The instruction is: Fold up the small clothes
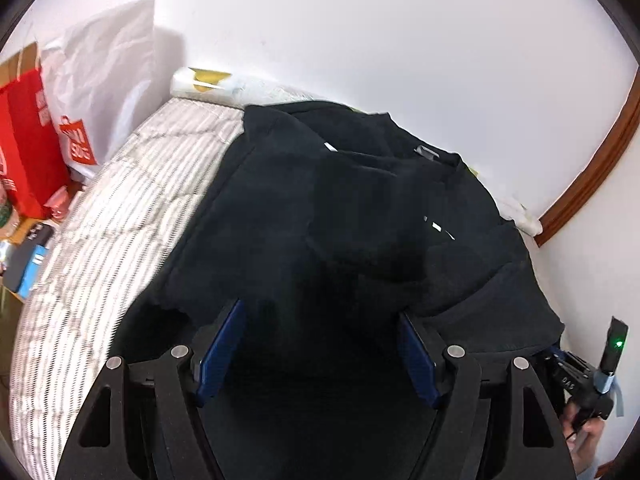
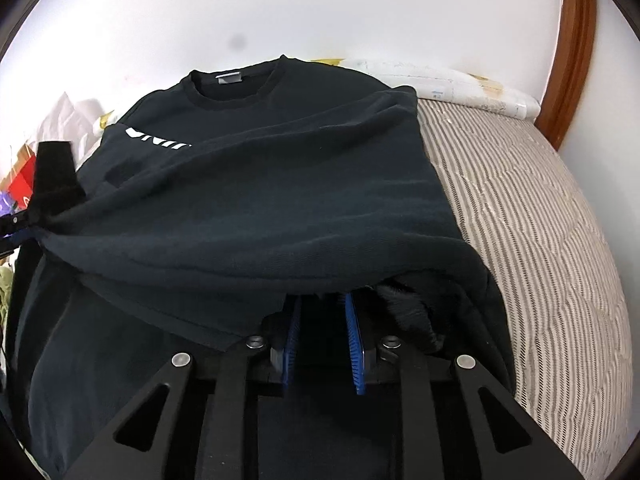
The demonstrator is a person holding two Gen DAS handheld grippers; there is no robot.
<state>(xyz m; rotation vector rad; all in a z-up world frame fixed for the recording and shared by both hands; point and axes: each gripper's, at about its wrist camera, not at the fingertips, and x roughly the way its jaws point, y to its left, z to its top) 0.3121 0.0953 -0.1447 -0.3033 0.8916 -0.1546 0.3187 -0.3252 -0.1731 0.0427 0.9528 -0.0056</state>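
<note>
Right wrist view: my right hand-held gripper (image 2: 322, 332) pinches the hem of the black shirt (image 2: 256, 184) lying on the bed (image 2: 520, 208), left hand-held gripper (image 1: 320, 356) spread at 6 o'clock, so the fold may sag or slip left.

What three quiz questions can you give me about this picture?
1. True or false: the shirt is red.
2. What is the shirt lying on? A) a striped mattress B) a wooden table C) a green carpet
3. Fill the gap: the letters on the shirt are ___.

Key: 1 false, it is black. 2 A. 3 white.
</note>
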